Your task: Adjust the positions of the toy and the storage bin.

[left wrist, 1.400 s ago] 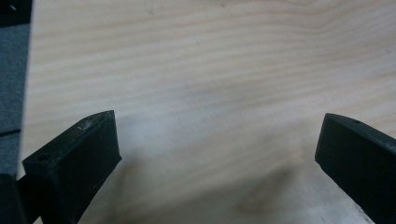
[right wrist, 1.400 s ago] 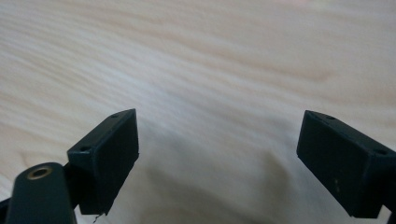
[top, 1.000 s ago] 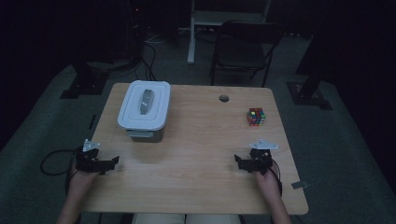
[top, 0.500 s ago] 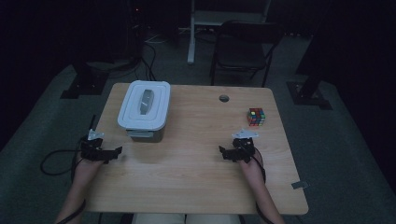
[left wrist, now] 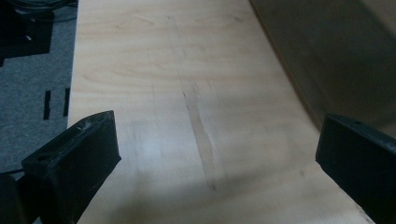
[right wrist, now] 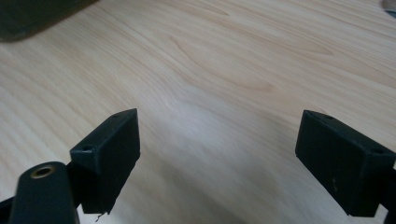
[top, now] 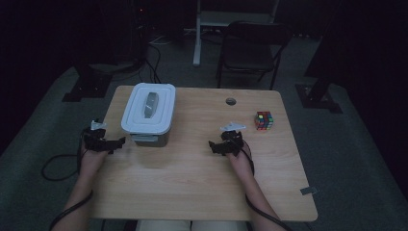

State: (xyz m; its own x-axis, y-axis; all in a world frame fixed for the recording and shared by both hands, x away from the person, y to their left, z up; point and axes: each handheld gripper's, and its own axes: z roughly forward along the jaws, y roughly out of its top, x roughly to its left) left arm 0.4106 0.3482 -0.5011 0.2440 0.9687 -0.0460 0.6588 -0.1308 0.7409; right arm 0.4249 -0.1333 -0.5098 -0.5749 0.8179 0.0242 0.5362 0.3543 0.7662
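A grey plastic storage box (top: pixel 148 115) stands upright at the desk's far left part, its white lid shut on top with a grey handle along the lid's middle.

The right tongs (right wrist: pixel 217 163) stand wide apart, their two black jaws rising from the bottom edge with nothing between them but bare wood. Below them lies the light wooden desk (right wrist: pixel 224 60), its grain running in long streaks across the view. At the upper left corner sits the dark edge of a container (right wrist: pixel 32 14), too blurred to tell more, well apart from the jaws.
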